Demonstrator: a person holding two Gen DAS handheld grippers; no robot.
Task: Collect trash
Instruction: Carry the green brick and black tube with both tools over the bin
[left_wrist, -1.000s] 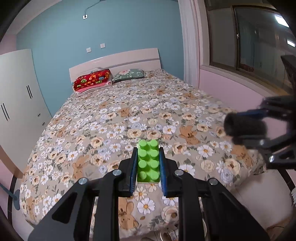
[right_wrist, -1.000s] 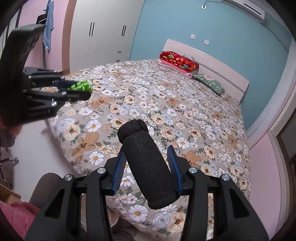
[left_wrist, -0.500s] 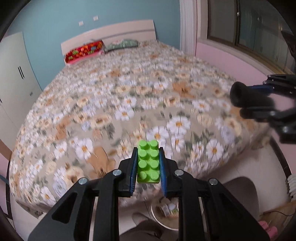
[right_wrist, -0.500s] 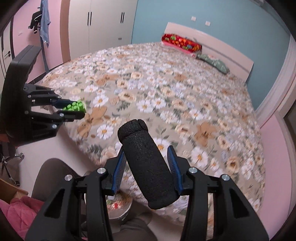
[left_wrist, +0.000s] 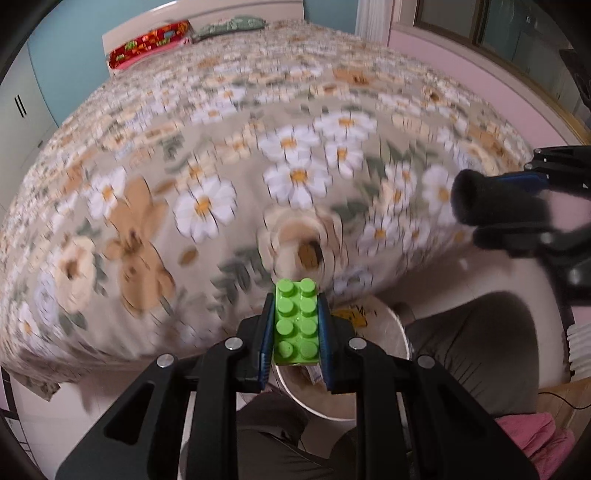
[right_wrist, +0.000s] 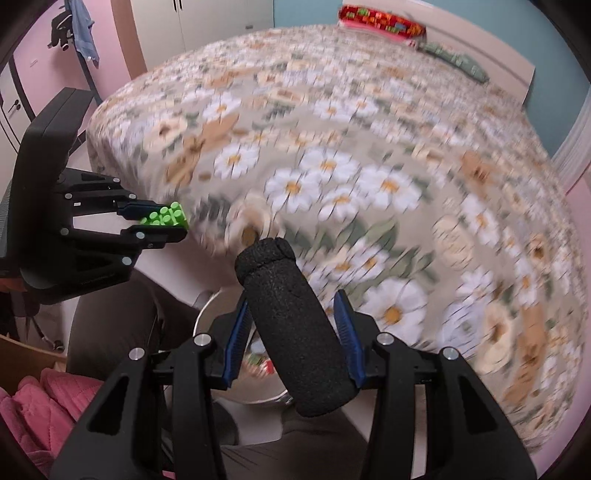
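Note:
My left gripper (left_wrist: 295, 332) is shut on a green toy brick (left_wrist: 296, 321) and holds it above a round white trash bin (left_wrist: 400, 334) on the floor at the foot of the bed. My right gripper (right_wrist: 293, 328) is shut on a black foam cylinder (right_wrist: 295, 332), also above the bin (right_wrist: 207, 314). The foam cylinder (left_wrist: 491, 203) shows at the right of the left wrist view. The brick (right_wrist: 166, 216) in the left gripper shows at the left of the right wrist view. The bin holds some scraps.
A bed with a flowered cover (left_wrist: 221, 147) fills the view ahead. The person's knees in grey trousers (left_wrist: 480, 339) flank the bin. A pink cloth (right_wrist: 40, 406) lies in a box at lower left. Wardrobes (right_wrist: 221, 26) stand far left.
Both grippers have tilted down and moved toward the foot of the bed. The bin has come into view below them. Both still hold their objects.

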